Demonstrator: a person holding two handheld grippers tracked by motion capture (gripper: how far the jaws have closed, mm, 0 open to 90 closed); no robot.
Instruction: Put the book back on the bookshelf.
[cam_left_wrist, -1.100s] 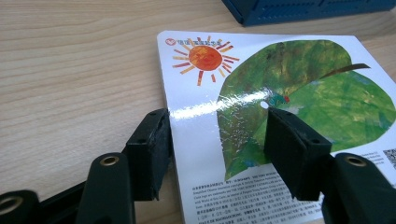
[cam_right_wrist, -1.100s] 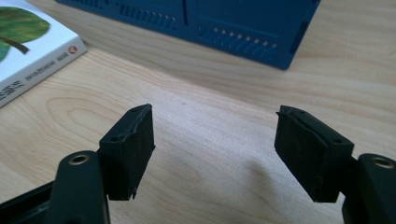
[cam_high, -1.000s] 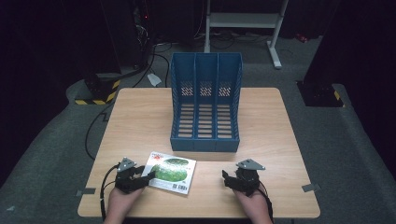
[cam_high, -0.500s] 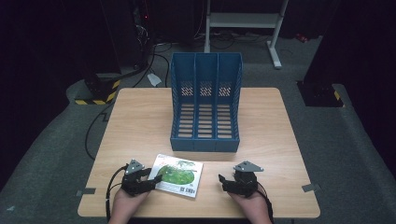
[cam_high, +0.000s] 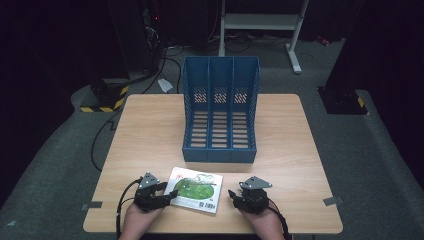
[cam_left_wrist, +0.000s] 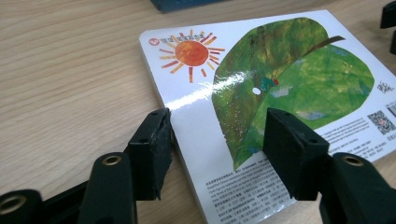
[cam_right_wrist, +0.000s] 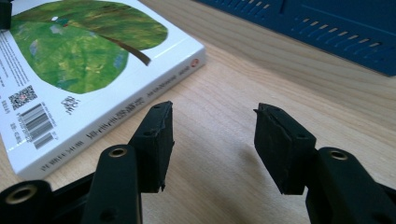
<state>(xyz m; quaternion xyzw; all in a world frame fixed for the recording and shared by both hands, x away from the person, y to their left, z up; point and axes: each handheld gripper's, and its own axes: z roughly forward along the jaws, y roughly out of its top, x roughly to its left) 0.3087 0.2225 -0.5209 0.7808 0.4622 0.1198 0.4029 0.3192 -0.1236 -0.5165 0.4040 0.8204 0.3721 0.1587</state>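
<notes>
Blue three-slot file rack (cam_high: 220, 112) upright mid-table (cam_high: 150, 130), slots bare; book (cam_high: 195, 188) flat near front edge, long axis running left-right; left gripper (cam_high: 165, 194) jaws part open astride its left corner, right gripper (cam_high: 236, 194) jaws just closing on nothing beside spine.

Grey carpet (cam_high: 60, 165) (dark room)

The book's (cam_left_wrist: 261, 116) small back-cover print is unreadable.

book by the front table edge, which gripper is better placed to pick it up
Left, probably. The left gripper already straddles the picture book at its edge, jaws open. The right gripper is open over bare table beside the spine.
</notes>
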